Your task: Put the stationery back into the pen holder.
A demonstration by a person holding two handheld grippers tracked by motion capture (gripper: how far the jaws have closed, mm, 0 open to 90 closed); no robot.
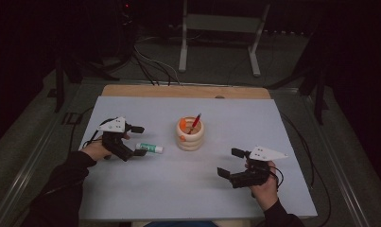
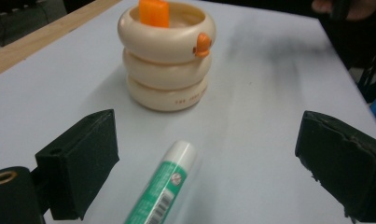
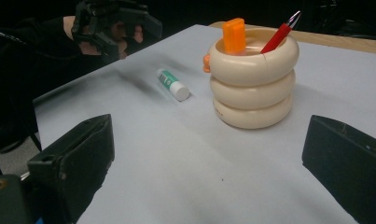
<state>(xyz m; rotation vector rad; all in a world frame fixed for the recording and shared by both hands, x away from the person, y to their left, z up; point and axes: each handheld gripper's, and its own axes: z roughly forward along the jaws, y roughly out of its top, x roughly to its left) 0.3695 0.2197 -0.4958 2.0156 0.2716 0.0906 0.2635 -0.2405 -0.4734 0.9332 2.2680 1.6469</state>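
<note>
The left gripper (image 1: 134,140) has its jaws spread wide with nothing clamped; the glue stick (image 1: 149,148) lies flat on the table (image 1: 254,123), its green end between the jaws and its white cap pointing out past their tips. The left gripper view brings this close: the glue stick (image 2: 163,184) runs up the gap nearer the left jaw, touching neither, with the cream ringed pen holder (image 2: 166,56) standing just beyond the cap. That view cuts off the red pen (image 3: 281,32), which the right gripper view shows leaning in the holder beside an orange block (image 3: 234,34). The right gripper (image 1: 230,163) is likewise wide open and empty, well apart from the stick, the holder ahead between its jaws.
</note>
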